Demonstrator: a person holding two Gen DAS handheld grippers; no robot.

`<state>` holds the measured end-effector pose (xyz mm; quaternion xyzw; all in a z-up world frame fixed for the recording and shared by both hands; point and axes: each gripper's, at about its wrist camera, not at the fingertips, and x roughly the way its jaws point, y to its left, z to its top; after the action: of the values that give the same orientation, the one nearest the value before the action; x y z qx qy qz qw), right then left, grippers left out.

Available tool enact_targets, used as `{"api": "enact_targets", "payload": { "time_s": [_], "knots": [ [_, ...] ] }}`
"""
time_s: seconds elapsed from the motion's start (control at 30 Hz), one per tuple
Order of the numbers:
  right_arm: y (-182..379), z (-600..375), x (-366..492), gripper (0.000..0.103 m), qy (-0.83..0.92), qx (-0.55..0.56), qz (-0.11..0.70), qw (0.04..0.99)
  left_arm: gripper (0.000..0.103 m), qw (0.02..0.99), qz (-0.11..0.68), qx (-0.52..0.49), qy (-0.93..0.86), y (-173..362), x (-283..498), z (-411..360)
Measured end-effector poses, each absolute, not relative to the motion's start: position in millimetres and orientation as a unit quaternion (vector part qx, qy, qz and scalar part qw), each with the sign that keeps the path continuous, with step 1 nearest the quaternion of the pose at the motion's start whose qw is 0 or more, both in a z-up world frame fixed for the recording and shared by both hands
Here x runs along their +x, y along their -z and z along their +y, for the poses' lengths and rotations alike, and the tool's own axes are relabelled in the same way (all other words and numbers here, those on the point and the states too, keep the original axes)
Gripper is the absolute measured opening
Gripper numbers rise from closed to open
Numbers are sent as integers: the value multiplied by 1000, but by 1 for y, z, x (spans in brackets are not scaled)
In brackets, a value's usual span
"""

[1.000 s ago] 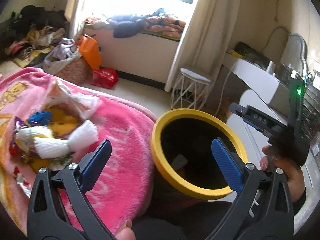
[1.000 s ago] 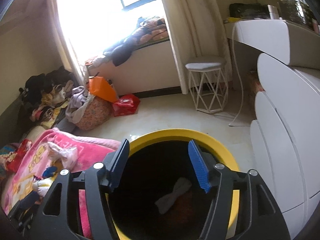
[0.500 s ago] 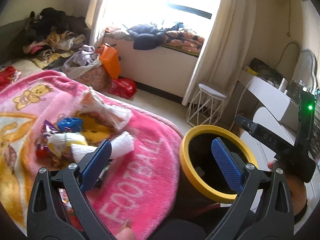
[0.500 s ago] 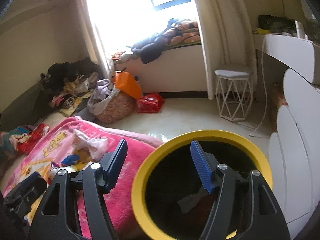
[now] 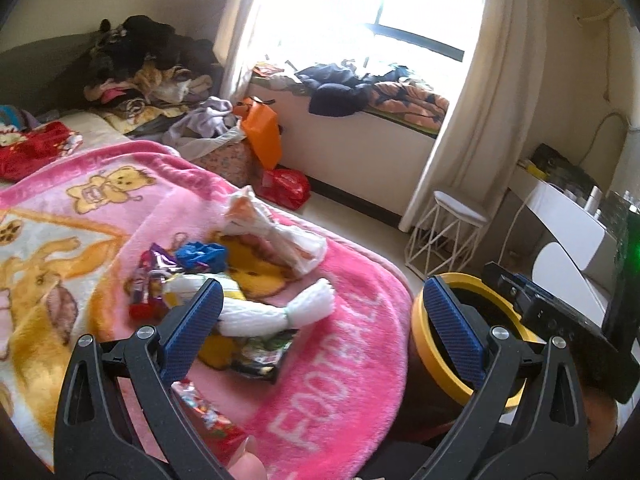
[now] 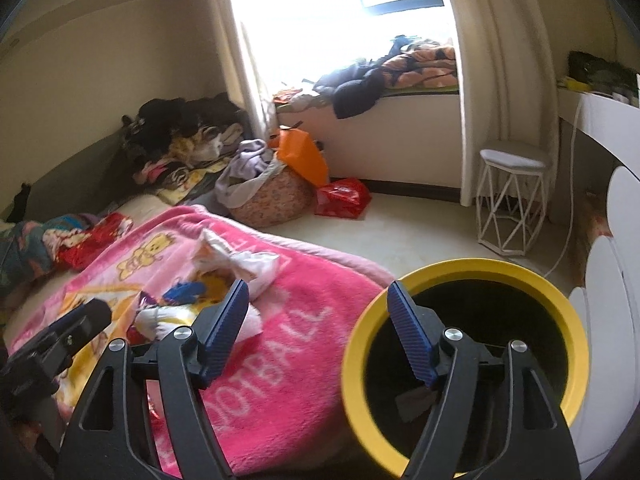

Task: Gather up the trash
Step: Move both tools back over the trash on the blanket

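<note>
Both views have swung from the yellow-rimmed bin [image 6: 464,364] toward litter on the pink blanket [image 5: 340,360]; left gripper [image 5: 320,328] and right gripper [image 6: 320,332], jaws open and empty, should straddle the white foam net [image 5: 276,312] before closing.

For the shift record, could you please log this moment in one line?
left hand-held gripper open | right hand-held gripper open | trash pile on blanket | bin beside bed

A lived-in bedroom: pink blanket [image 5: 328,344], clothes pile [image 5: 148,68], curtained window [image 5: 360,4].
</note>
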<state>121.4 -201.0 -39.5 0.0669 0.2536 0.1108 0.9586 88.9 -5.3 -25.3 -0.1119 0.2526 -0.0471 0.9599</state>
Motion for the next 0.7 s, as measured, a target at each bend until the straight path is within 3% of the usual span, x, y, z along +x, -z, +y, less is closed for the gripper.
{"api": "enact_targets", "payload": {
  "time_s": [0.7],
  "knots": [
    [64,-131,145,78,-151,32,300,941,92,946,290,-136,-46,48,87,70]
  ]
}}
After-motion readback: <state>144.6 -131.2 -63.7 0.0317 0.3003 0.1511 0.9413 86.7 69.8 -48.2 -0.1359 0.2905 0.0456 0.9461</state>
